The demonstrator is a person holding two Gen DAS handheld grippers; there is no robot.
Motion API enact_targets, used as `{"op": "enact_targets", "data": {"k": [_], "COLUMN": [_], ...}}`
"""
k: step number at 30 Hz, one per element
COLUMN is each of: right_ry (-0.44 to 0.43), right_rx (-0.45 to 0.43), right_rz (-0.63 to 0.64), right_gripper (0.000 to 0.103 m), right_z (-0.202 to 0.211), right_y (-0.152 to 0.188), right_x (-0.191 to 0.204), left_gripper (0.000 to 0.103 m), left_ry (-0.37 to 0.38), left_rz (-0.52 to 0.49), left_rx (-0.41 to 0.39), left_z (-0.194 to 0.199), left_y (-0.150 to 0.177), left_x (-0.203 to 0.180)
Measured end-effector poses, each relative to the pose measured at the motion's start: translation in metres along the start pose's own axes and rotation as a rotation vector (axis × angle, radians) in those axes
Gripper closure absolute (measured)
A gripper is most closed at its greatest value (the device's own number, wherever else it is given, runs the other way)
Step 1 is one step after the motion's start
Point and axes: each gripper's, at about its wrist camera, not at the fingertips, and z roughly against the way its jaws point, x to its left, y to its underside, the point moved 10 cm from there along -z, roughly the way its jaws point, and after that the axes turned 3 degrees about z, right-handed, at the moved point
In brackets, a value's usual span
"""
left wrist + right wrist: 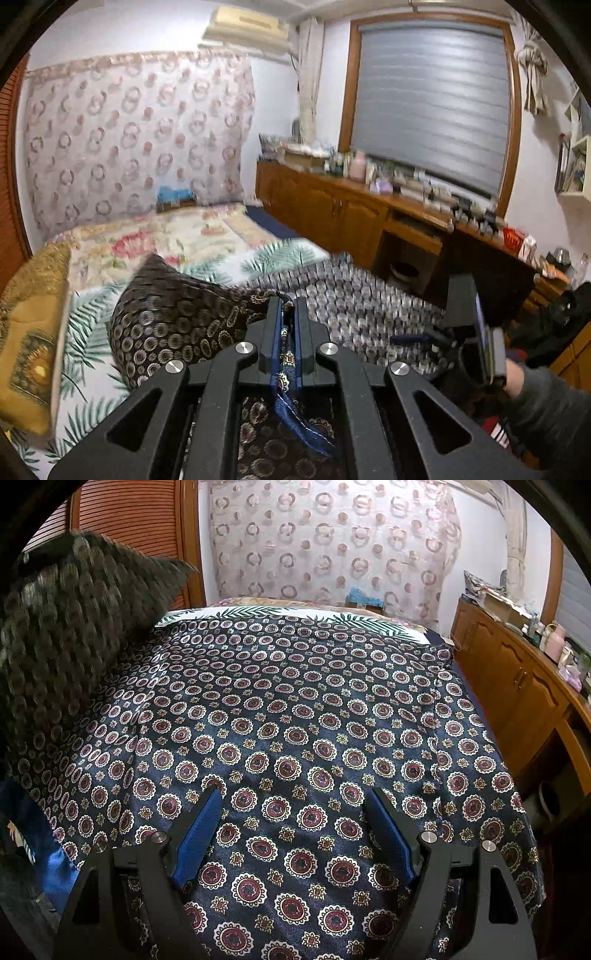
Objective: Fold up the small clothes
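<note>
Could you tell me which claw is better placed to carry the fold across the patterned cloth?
Left: the left claw is shut on the cloth's lifted edge; the right claw hangs open above it.

Your inventory: dark navy medallion-print cloth garment point(295, 716), smooth with slight sheen; matt black plastic right gripper point(295, 823), ribbed blue pads, bright metal rivets; glossy brown wooden cabinets point(517, 686); mustard woven cushion point(33, 332).

A wooden sideboard point(332, 206) under a shuttered window point(428, 107), beside a floral quilt point(159, 236).
</note>
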Motion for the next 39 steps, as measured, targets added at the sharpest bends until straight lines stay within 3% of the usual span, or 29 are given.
{"op": "enact_targets", "data": {"k": [2,4,6,8,12,17,22,27,39], "right_ry": [-0.006,-0.006,-0.005,-0.006,-0.02,-0.043,-0.091,-0.16,-0.239], "right_rx": [-0.002,-0.004,0.002,0.007,-0.02,-0.086,-0.1,-0.063,0.076], "right_rz": [-0.012,-0.025,-0.019,-0.021,-0.065,-0.04,0.024,0.066,0.114], "right_gripper": [0.022,0.022,0.022,0.022,0.022,0.022,0.03,0.042,0.048], "right_z": [0.0,0.001,0.001,0.001,0.014,0.036,0.035,0.006,-0.079], "right_y": [0.0,-0.001,-0.001,-0.002,-0.01,-0.037,-0.057,-0.073,-0.092], "right_x": [-0.001,-0.002,-0.001,-0.002,-0.009,0.002,0.03,0.053,0.084], "left_gripper": [0.089,0.069,0.059,0.056,0.033,0.031,0.031,0.03,0.029], "left_ry": [0.017,0.03,0.03,0.013,-0.023,-0.064,-0.106,-0.139,-0.198], "left_rz": [0.01,0.022,0.023,0.015,0.01,0.037,0.059,0.077,0.128], "left_rx": [0.023,0.035,0.031,0.033,0.032,0.02,0.011,-0.001,-0.005], "left_z": [-0.006,-0.006,-0.002,0.002,0.003,0.009,0.015,0.02,0.024], "left_y": [0.005,0.01,0.012,0.014,0.021,0.027,0.029,0.03,0.04], "left_x": [-0.002,-0.001,0.0,0.005,0.009,0.024,0.04,0.055,0.085]}}
